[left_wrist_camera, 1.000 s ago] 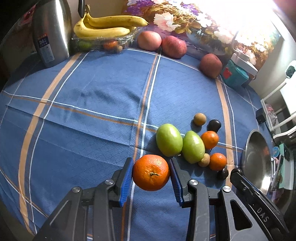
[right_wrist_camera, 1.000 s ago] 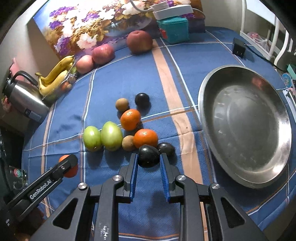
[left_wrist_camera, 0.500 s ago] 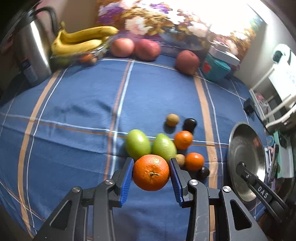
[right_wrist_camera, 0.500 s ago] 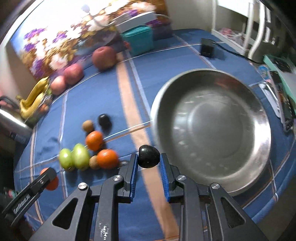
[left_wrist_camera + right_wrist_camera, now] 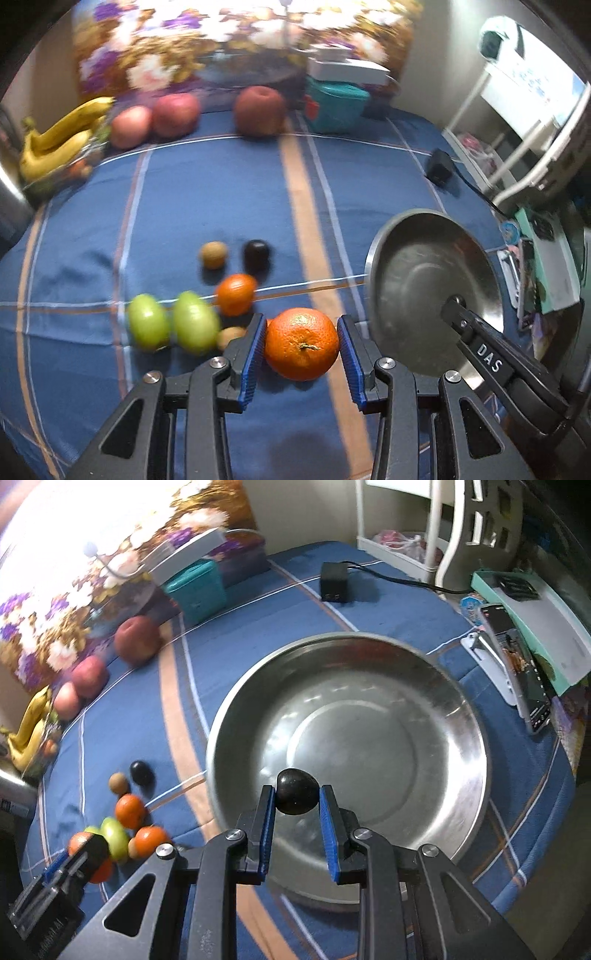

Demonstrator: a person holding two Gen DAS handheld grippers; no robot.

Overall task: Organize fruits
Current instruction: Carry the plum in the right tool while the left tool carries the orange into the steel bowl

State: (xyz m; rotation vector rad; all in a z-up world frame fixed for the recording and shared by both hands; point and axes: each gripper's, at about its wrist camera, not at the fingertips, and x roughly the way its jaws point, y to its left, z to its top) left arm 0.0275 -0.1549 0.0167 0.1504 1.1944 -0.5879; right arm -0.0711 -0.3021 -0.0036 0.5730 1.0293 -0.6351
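Note:
My left gripper (image 5: 301,345) is shut on a large orange (image 5: 301,343), held above the blue cloth left of the steel bowl (image 5: 406,332). My right gripper (image 5: 297,797) is shut on a dark plum (image 5: 297,791) and holds it over the near side of the steel bowl (image 5: 424,672), which has nothing lying in it. On the cloth lie two green fruits (image 5: 173,321), a small orange (image 5: 235,293), a brown fruit (image 5: 213,254) and another dark plum (image 5: 256,254). The right gripper also shows in the left wrist view (image 5: 458,301).
Three red apples (image 5: 170,114), bananas (image 5: 55,140) and a teal box (image 5: 336,103) line the far edge by a flowered picture. A black adapter (image 5: 334,581) with cable lies beyond the bowl. A phone (image 5: 517,664) stands to the bowl's right.
Both grippers have swung right with their fruit. The right one has carried the dark plum from beside the bowl's rim to over the bowl; the left has come closer to the bowl.

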